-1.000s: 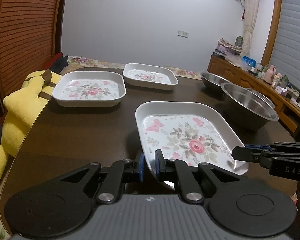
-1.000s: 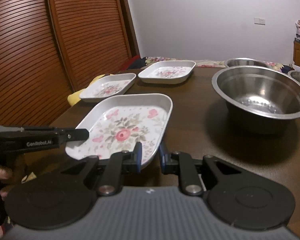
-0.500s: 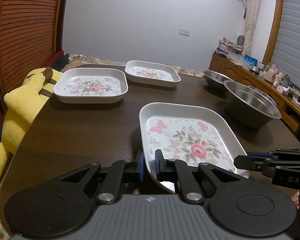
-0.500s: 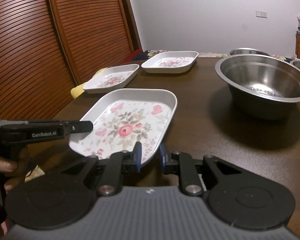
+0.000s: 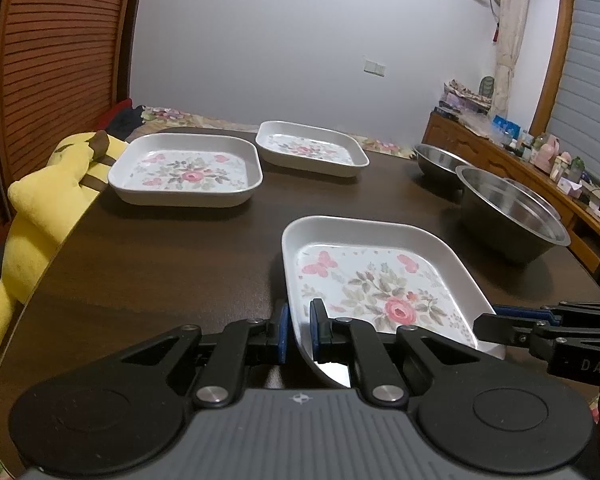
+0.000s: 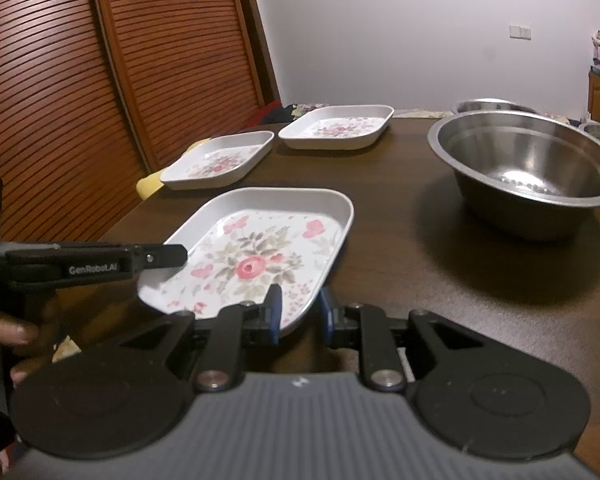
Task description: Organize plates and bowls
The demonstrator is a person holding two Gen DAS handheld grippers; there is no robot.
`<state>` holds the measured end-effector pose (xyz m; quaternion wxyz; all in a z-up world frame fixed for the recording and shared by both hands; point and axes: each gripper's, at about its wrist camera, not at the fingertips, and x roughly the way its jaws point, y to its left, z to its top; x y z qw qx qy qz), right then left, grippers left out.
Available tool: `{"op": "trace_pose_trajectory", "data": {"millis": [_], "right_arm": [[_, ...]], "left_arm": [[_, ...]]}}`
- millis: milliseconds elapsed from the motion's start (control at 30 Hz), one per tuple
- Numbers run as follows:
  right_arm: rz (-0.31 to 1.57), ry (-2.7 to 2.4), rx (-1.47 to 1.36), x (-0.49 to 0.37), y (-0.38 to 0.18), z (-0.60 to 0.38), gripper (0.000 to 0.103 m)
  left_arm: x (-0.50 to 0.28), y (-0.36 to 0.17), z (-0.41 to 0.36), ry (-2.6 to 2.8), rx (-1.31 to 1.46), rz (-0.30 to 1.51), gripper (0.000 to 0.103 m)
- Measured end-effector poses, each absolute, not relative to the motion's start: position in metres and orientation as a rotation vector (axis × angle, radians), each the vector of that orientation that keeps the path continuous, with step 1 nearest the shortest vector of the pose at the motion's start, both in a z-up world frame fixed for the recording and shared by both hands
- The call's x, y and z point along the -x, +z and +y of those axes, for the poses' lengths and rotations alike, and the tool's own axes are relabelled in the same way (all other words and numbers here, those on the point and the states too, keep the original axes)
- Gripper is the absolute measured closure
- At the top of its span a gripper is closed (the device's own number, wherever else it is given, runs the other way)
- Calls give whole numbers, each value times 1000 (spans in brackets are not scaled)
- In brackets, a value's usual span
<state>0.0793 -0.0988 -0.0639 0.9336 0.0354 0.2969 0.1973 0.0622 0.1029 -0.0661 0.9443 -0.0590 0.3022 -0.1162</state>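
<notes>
A white square plate with a rose pattern (image 5: 372,276) is held just above the dark table, near its front edge. My left gripper (image 5: 298,330) is shut on the plate's near left rim. My right gripper (image 6: 300,310) is shut on its near right rim (image 6: 304,308), and the plate (image 6: 260,256) fills the middle of the right wrist view. Two matching plates sit farther back, one at the left (image 5: 186,170) and one behind it (image 5: 312,148). A large steel bowl (image 6: 524,168) stands to the right, with smaller steel bowls (image 5: 436,160) behind it.
A yellow plush toy (image 5: 48,200) leans at the table's left edge. A slatted wooden door (image 6: 100,80) stands to the left. A sideboard crowded with small items (image 5: 540,160) runs along the right wall.
Both grippers have carried the held plate a little forward and lower over the table. The plates and bowls at the back have not moved.
</notes>
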Motion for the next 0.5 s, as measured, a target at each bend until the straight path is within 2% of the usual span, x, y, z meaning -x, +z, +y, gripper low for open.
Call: {"op": "trace_pose_trajectory", "data": {"millis": [133, 200, 267, 367, 500], "right_arm": [[580, 389, -57, -80, -59, -102, 80], [572, 385, -58, -81, -55, -104, 80], [562, 391, -63, -83, -50, -107, 80], [538, 402, -51, -87, -39, -108, 71], [511, 419, -21, -99, -23, -104, 69]], "left_arm": [[-62, -61, 106, -229, 119, 605, 73], [-63, -56, 109, -226, 116, 593, 71], [-65, -51, 111, -225, 112, 581, 63], [-70, -41, 116, -227, 101, 561, 60], [-81, -31, 122, -225, 64, 537, 55]]}}
